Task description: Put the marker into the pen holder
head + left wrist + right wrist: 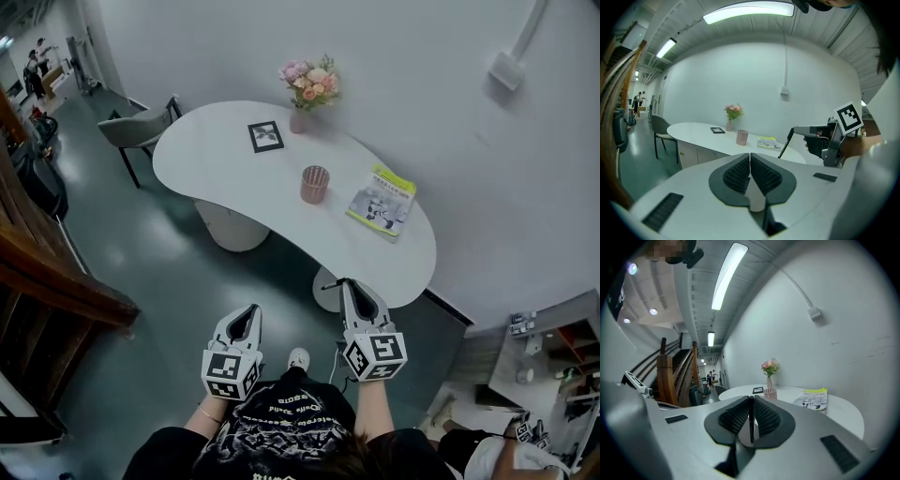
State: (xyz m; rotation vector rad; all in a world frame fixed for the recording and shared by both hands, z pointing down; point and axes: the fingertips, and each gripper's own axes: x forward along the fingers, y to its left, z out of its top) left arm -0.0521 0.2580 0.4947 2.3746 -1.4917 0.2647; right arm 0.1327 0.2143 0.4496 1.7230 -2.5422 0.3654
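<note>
The right gripper (352,289) was clamped on the marker (751,420). At its 9 o'clock, the left gripper (251,311) had its jaws together, holding nothing. The pen holder (315,184) stood on the tabletop (216,159), at 12 o'clock from the marker and well apart.

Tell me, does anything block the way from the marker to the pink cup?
Nothing visible does. The marker in the right tool faces the pen holder across floor and bare table; the magazine lies off to the side.
</note>
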